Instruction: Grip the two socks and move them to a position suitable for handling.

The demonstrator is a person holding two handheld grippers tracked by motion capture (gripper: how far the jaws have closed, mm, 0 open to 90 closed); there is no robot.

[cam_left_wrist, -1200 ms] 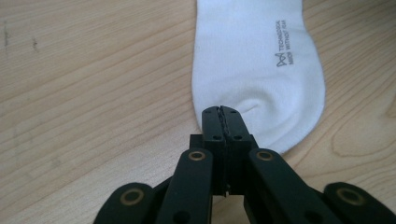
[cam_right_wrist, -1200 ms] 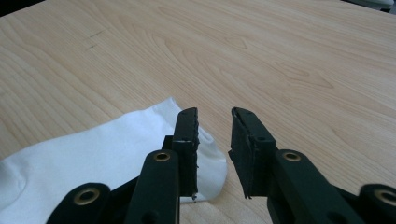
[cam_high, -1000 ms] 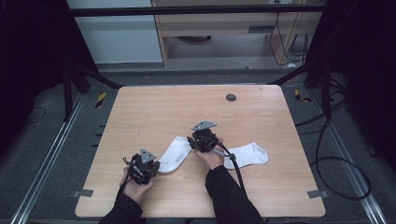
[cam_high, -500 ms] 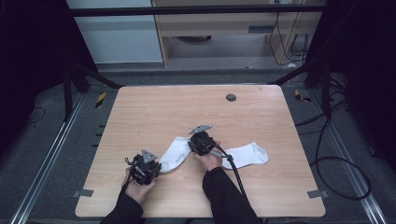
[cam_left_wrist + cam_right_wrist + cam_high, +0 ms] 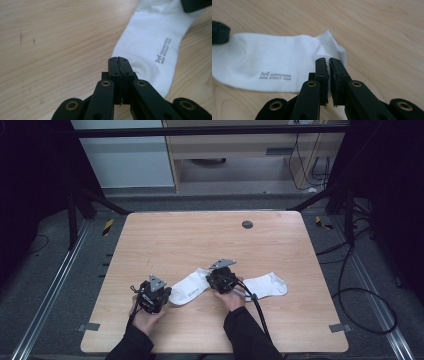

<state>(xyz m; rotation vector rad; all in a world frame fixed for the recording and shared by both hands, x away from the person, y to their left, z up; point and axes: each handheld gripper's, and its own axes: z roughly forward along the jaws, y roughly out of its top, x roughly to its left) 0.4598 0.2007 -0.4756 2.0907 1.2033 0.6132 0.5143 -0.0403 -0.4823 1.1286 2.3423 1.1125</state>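
Observation:
Two white socks lie on the wooden table (image 5: 200, 235). The left sock (image 5: 190, 289) bears small grey lettering (image 5: 163, 51). My left gripper (image 5: 168, 297) is shut tight at this sock's toe edge (image 5: 118, 59), pinching the rim. My right gripper (image 5: 210, 277) has just been closing and is shut on the same sock's cuff (image 5: 329, 61); white fabric shows between its jaws. The sock's body (image 5: 274, 57) stretches away flat toward the other gripper (image 5: 219, 32). The second sock (image 5: 267, 285) lies to the right, beside my right hand.
A round black cable hole (image 5: 247, 224) sits near the table's far edge. Grey tape strips mark the front corners (image 5: 89, 326) (image 5: 336, 327). The right gripper's cable (image 5: 260, 317) trails over the table toward the person. Dark floor, rails and cables surround the table.
The right gripper has shifted a little toward the person at the sock's cuff. The left hand and both socks have stayed where they were.

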